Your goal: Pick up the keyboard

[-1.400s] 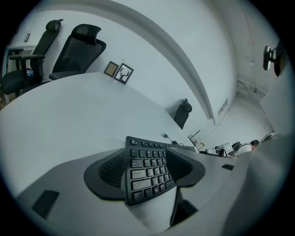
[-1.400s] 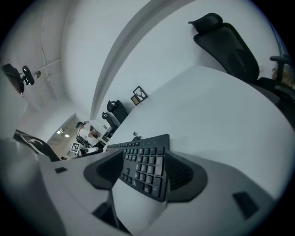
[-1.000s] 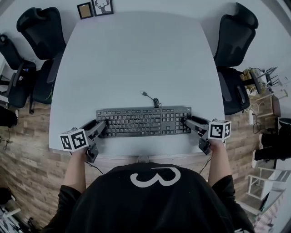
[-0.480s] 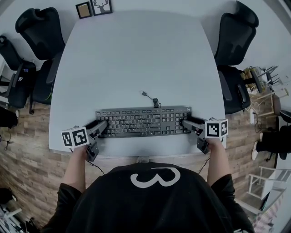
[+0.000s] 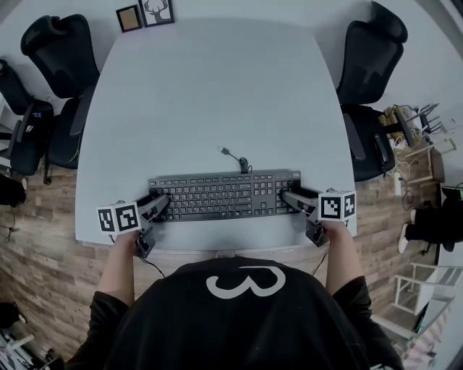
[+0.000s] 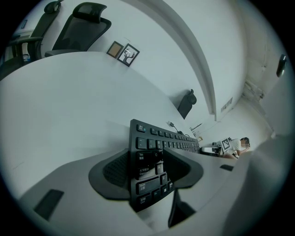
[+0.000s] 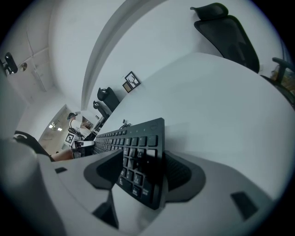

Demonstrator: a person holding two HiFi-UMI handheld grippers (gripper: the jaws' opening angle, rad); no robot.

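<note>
A black keyboard (image 5: 224, 194) lies flat near the front edge of the white table (image 5: 217, 94), its cable (image 5: 235, 160) curled behind it. My left gripper (image 5: 160, 202) reaches over the keyboard's left end. In the left gripper view the keyboard (image 6: 147, 156) stands between the jaws of that gripper (image 6: 146, 168), which are closing, and I see no firm press. My right gripper (image 5: 287, 196) is at the right end. In the right gripper view the keyboard (image 7: 138, 156) sits between the spread pads of that gripper (image 7: 144, 168).
Black office chairs stand at the table's far left (image 5: 58, 50) and far right (image 5: 369, 43). Two small picture frames (image 5: 145, 13) lean at the far edge. A cluttered shelf (image 5: 412, 123) is on the right, over wood flooring.
Both grippers have edged a little further in over the keyboard's two ends. The keyboard still lies on the table.
</note>
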